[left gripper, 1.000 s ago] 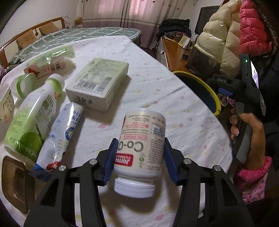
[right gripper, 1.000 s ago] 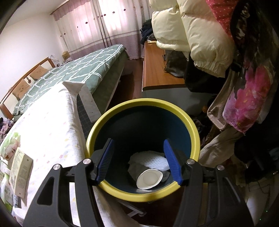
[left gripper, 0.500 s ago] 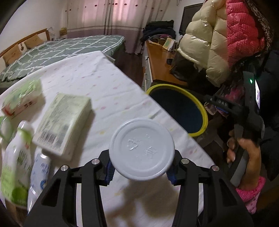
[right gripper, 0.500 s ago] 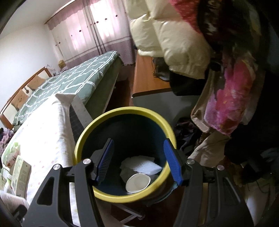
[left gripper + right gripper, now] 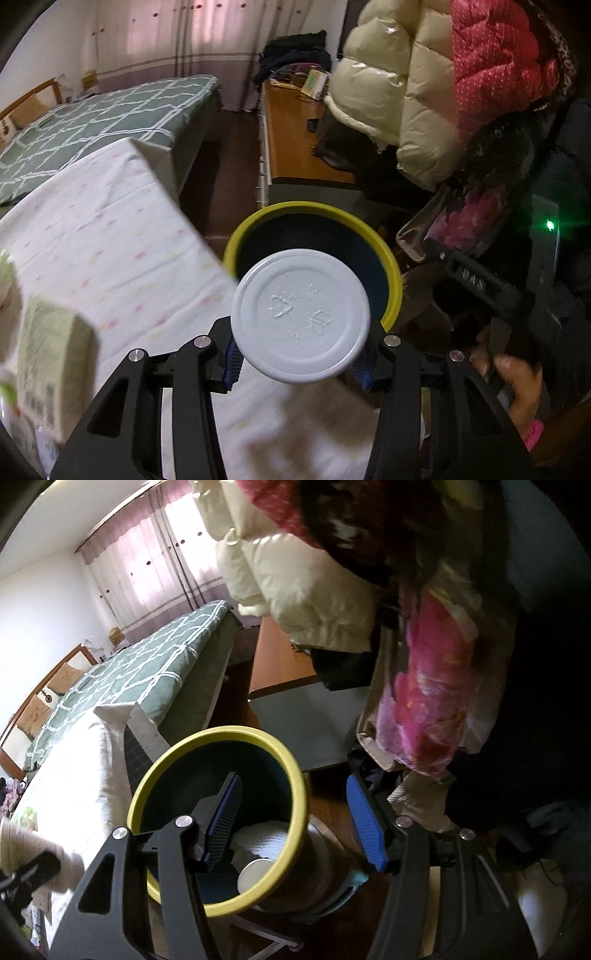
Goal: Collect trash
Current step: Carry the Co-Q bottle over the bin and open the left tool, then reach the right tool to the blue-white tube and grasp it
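Left gripper (image 5: 299, 363) jaws clamp the bottle (image 5: 300, 315); right gripper (image 5: 295, 819) open, empty. Early release risks missing bin (image 5: 393, 280) at centre frame.

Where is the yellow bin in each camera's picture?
Left wrist: the bin sits in the middle, partly hidden behind the white bottle cap held in the left gripper.
Right wrist: the bin is at lower centre-left, behind the empty right gripper.
Shared landmark: the green checked bed.
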Tool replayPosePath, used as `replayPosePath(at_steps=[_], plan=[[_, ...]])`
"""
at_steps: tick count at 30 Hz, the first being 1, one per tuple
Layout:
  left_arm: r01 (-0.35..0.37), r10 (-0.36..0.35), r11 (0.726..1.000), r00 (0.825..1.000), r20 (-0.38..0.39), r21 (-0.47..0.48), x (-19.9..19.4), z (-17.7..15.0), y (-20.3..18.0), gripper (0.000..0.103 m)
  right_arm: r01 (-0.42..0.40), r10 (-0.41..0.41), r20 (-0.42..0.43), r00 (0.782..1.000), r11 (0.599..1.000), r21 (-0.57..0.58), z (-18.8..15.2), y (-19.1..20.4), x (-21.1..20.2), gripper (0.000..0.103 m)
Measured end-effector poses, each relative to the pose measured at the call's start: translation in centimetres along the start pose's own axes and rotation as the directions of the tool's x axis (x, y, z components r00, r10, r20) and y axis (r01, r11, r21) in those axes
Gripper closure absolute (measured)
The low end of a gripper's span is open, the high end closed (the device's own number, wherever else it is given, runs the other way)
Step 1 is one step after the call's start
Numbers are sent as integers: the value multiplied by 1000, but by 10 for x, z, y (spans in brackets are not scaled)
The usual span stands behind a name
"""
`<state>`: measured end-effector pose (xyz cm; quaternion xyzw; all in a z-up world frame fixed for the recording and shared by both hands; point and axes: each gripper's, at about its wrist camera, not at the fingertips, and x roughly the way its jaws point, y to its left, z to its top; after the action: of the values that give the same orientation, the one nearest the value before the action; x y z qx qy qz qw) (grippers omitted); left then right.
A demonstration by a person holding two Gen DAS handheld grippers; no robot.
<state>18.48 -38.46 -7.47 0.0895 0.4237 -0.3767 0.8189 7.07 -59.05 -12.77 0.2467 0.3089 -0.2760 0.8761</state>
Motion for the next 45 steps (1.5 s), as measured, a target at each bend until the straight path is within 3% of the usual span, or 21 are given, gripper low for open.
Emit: replayPosePath(at_steps=[8, 10, 13, 18, 24, 27, 29, 36, 42, 45], plan=[[5, -4, 1000, 998, -55, 27, 60, 23, -25, 55, 11, -11, -2, 1000, 1000, 9, 1, -13, -1, 42], [-9, 10, 999, 998, -57, 31, 70, 24, -26, 21, 11, -11, 3, 1000, 1000, 6, 2, -13, -3, 40], [-49, 50, 999, 998, -38, 17, 70, 23, -21, 19, 7, -7, 7, 1000, 1000, -4, 1, -9, -6, 39], [-23, 24, 998, 999, 23, -56, 20, 17, -3, 19, -12, 12, 1, 1000, 999, -31, -3, 7, -9, 38], [-60, 91, 982, 982, 168, -181, -78, -14, 42, 13, -72, 70, -27, 997, 992, -107, -17, 46, -12, 37], [-143, 201, 959, 951, 234, -244, -132, -43, 69, 10, -110, 104, -45, 994, 981, -159, -27, 73, -15, 37], [-207, 288, 931, 922, 260, -301, -169, -67, 91, 10, -139, 130, -58, 990, 971, -196, -36, 94, -18, 37], [-375, 536, 791, 806, 251, -483, -263, -149, 155, 10, -252, 228, -109, 967, 915, -315, -70, 167, -38, 37], [-410, 622, 699, 753, 215, -586, -307, -203, 195, 10, -382, 336, -183, 924, 822, -422, -113, 240, -65, 37], [-406, 638, 679, 739, 217, -611, -320, -219, 207, 10, -452, 389, -230, 892, 767, -455, -138, 273, -80, 37]])
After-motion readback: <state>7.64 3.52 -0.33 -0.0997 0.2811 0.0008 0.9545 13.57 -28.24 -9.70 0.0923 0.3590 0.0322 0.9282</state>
